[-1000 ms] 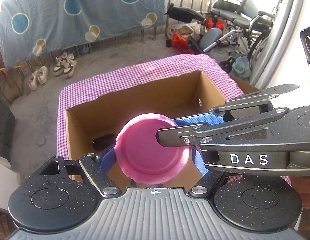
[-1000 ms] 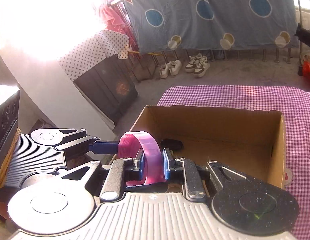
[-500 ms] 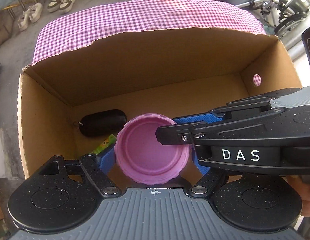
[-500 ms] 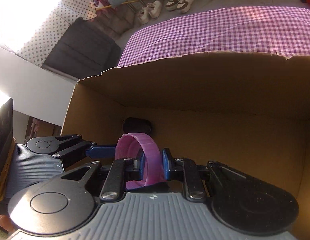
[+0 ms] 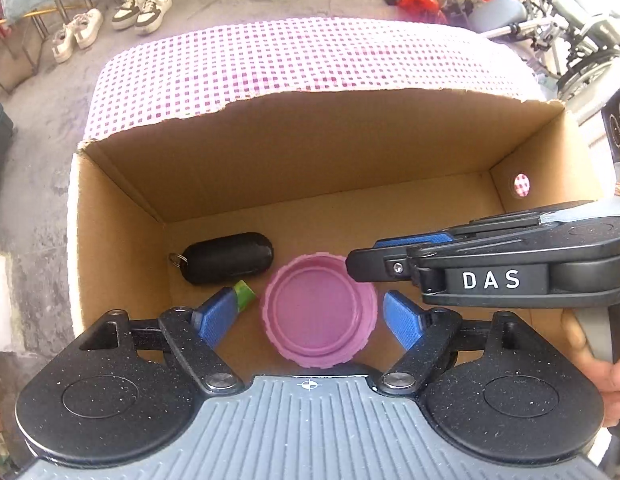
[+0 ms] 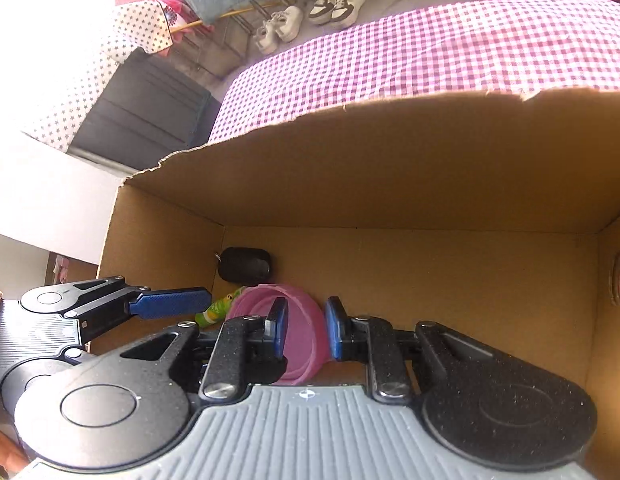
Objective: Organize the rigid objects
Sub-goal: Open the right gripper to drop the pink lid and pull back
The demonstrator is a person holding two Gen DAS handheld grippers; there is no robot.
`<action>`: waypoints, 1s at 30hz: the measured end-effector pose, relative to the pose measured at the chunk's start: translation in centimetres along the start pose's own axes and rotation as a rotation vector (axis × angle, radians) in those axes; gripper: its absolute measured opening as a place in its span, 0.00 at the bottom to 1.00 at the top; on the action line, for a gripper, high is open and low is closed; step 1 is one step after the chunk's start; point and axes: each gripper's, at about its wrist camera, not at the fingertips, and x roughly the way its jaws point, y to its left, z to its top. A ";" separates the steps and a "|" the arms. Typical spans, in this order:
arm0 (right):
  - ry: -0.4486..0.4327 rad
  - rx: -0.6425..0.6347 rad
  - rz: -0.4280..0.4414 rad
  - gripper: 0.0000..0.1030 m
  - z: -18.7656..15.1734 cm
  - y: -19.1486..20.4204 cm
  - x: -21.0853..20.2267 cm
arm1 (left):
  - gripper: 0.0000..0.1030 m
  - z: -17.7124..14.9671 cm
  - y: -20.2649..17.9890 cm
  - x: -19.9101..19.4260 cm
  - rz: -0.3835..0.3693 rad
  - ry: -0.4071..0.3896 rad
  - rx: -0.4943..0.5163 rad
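Note:
A pink round lid (image 5: 319, 312) lies hollow side up on the floor of a cardboard box (image 5: 310, 152). My left gripper (image 5: 311, 320) is open, its blue pads apart on either side of the lid and clear of it. My right gripper (image 6: 306, 328) is open too, its jaws straddling the lid's (image 6: 298, 320) rim with a gap on each side; it also shows in the left wrist view (image 5: 373, 258) at the lid's right edge. A black oval case (image 5: 226, 258) with a key ring and a small green item (image 5: 244, 294) lie left of the lid.
The box stands on a table with a purple checked cloth (image 5: 294, 56). The box's right wall has a round hole (image 5: 521, 185). Shoes (image 5: 142, 4) and a wheelchair (image 5: 561, 8) are on the floor beyond the table.
Both grippers lowered the lid into the box and opened. The lid now rests on the box floor, no longer held.

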 end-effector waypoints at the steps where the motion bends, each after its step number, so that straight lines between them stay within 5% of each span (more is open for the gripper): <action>1: -0.016 0.004 0.013 0.22 -0.1 0.1 -0.6 | 0.78 -0.2 0.0 -0.7 -0.007 -0.011 -0.005; 7: -0.153 0.002 0.116 0.22 -2.2 1.3 -7.2 | 0.80 -1.7 -0.3 -5.7 -0.050 -0.117 -0.009; 13: -0.349 -0.016 0.197 0.25 -8.2 2.2 -15.5 | 0.82 -3.8 -1.7 -10.2 -0.116 -0.234 0.017; 17: -0.478 -0.066 0.205 0.54 -13.7 2.9 -19.6 | 0.85 -6.0 -2.6 -12.6 -0.149 -0.310 0.043; 22: -0.608 -0.098 0.173 0.63 -20.7 3.5 -21.9 | 0.94 -10.4 -4.3 -14.7 -0.176 -0.407 0.055; 27: -0.666 -0.063 0.110 0.68 -25.5 2.5 -21.8 | 0.96 -15.0 -6.1 -14.4 -0.210 -0.437 0.033; 30: -0.682 -0.064 0.056 0.79 -27.2 2.2 -21.4 | 0.97 -17.4 -6.5 -13.3 -0.240 -0.442 -0.027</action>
